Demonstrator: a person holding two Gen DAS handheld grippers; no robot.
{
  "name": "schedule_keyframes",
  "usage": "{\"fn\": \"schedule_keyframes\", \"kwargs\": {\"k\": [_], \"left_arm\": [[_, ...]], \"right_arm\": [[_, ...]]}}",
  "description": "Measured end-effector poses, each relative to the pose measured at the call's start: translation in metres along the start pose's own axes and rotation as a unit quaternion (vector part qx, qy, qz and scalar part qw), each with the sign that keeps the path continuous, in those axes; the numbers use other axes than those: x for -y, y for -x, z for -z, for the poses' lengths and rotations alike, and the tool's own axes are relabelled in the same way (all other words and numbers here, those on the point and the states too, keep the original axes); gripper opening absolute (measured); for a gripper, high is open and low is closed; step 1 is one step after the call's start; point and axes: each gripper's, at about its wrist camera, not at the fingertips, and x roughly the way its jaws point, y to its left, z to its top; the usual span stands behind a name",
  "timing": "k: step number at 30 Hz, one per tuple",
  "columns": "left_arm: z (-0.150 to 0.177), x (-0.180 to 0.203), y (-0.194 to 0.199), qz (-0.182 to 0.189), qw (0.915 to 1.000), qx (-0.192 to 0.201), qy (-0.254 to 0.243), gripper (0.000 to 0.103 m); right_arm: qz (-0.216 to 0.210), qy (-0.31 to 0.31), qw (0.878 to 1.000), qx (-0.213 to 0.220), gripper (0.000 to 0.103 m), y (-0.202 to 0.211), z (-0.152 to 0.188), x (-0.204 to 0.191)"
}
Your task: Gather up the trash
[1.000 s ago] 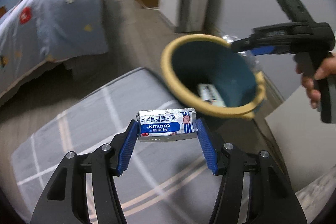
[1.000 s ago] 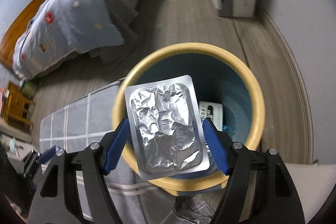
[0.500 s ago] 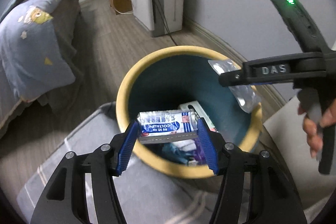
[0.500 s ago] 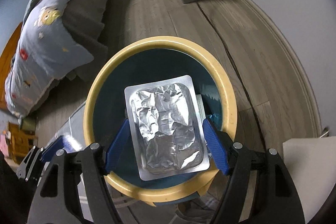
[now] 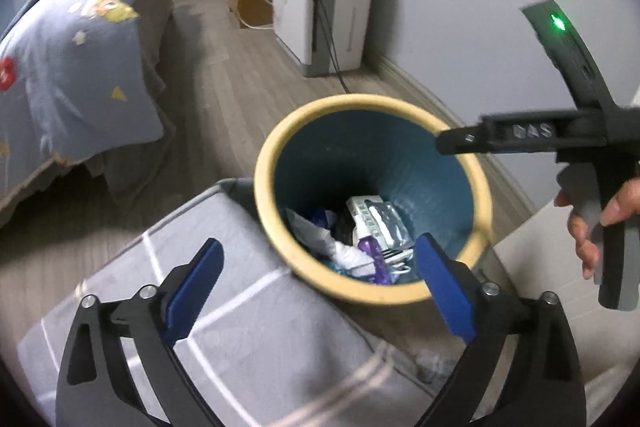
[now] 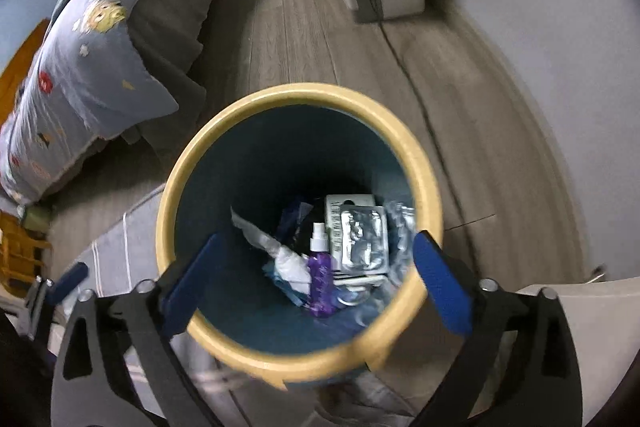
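Yellow-rimmed, blue-walled bin [image 6: 224,155] sits on the wood floor, hard against the corner of the grey checked mat [image 5: 224,339]. Only readable writing right now: "DAS" embossed on the body of your right gripper, seen from the left wrist view. Print on the white carton [image 6: 334,223] down in the bin is too small to read.

Versus a second ago: your left gripper [image 5: 320,283] had the blue-and-white "COLTALIN" box clamped, your right gripper [image 6: 316,275] had the foil blister sheet [image 6: 366,239]. Both sets of jaws have just been opening and now stand wide with nothing between the blue pads [image 5: 444,287]. Both items are gone from the grippers. The foil sheet now lies at the bottom of the bin, on top of the white carton. Can't pick out the COLTALIN box for certain in the pile.

Bin contents: crumpled white tissue [image 6: 280,255] on the left, purple spray bottle [image 6: 320,275] in the middle, carton and foil sheet to its right. Bottle's long axis runs near to far in the right wrist view, white nozzle at the far end. Foil sheet's long axis runs roughly parallel to the bottle.

Your right gripper hangs over the bin mouth, pointing down into it. Your left one sits at the near rim, over the mat edge. Your right hand [image 5: 600,223] shows on the grey handle.
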Motion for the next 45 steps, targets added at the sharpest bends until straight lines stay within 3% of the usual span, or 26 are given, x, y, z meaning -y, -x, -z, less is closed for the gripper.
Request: {"fn": "schedule_keyframes", "kwargs": {"k": [7,15,18,22,29,35,45], "left_arm": [[0.003,-0.006,0.06,-0.028,0.9986,0.027,0.035,0.098],[0.014,0.004,0.114,-0.064,0.9965,0.033,0.042,0.098],[0.03,0.013,0.13,-0.071,0.9962,0.035,0.037,0.098],[0.046,0.015,0.141,-0.052,0.9971,0.042,0.036,0.098],[0.048,0.005,0.135,-0.069,0.9958,0.049,0.035,0.098],[0.049,0.001,0.146,-0.076,0.9944,0.065,0.036,0.098],[0.054,0.01,0.157,-0.069,0.9948,0.072,0.017,0.098]], "right_arm": [[0.015,0.011,0.999,0.034,0.097,0.073,0.025,-0.015],[0.042,0.022,0.995,0.092,0.097,0.142,0.081,-0.026],[0.052,0.004,0.993,0.106,0.097,0.152,0.095,-0.026],[0.058,0.005,0.989,0.137,0.097,0.164,0.111,-0.032],[0.065,0.05,0.984,0.156,0.097,0.165,0.119,-0.054],[0.098,0.107,0.971,0.188,0.097,0.17,0.129,-0.079],[0.097,0.108,0.969,0.198,0.097,0.175,0.134,-0.086]]}}
